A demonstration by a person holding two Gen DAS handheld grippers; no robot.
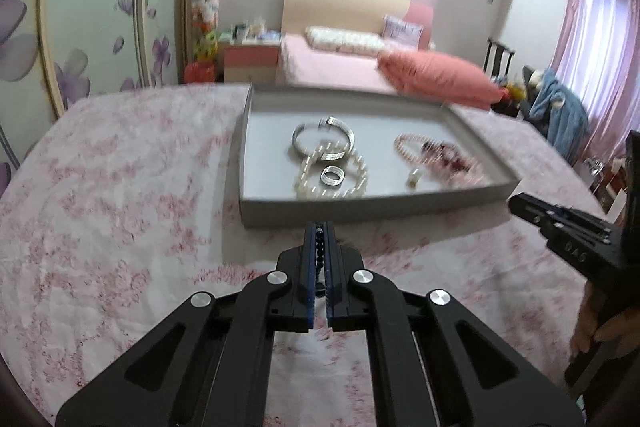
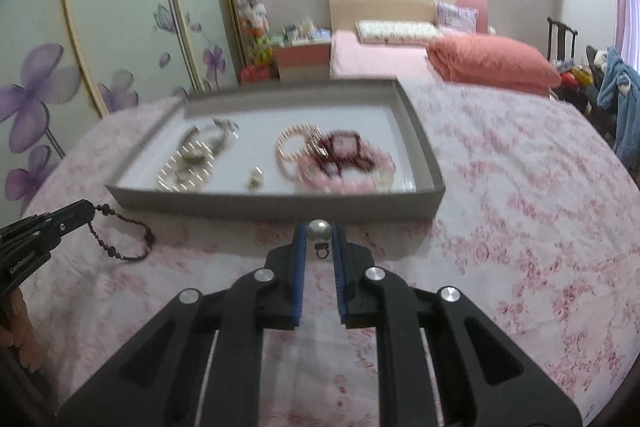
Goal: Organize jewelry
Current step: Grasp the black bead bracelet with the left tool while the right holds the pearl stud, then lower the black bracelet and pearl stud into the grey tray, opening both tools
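A grey tray (image 1: pixel 360 213) (image 2: pixel 276 205) lies on the pink floral cloth and holds a silver bangle (image 1: pixel 323 139), a pearl bracelet (image 1: pixel 330 179), a silver ring (image 1: pixel 333 175), a pink bead bracelet (image 1: pixel 412 147) (image 2: pixel 348 167) and a dark red bead string (image 2: pixel 344 151). My left gripper (image 1: pixel 319 227) (image 2: pixel 86 209) is shut on a dark bead bracelet (image 1: pixel 319 255) (image 2: pixel 124 239) that trails onto the cloth just before the tray. My right gripper (image 2: pixel 319 227) (image 1: pixel 516 205) is shut on a silver ball pendant (image 2: pixel 319 230) near the tray's front wall.
The cloth-covered table (image 1: pixel 120 207) drops off at its left and right edges. Behind it are a bed with a coral pillow (image 1: pixel 436 77), a floral wardrobe (image 1: pixel 100 7), a nightstand (image 1: pixel 250 57) and a chair with clothes (image 1: pixel 556 103).
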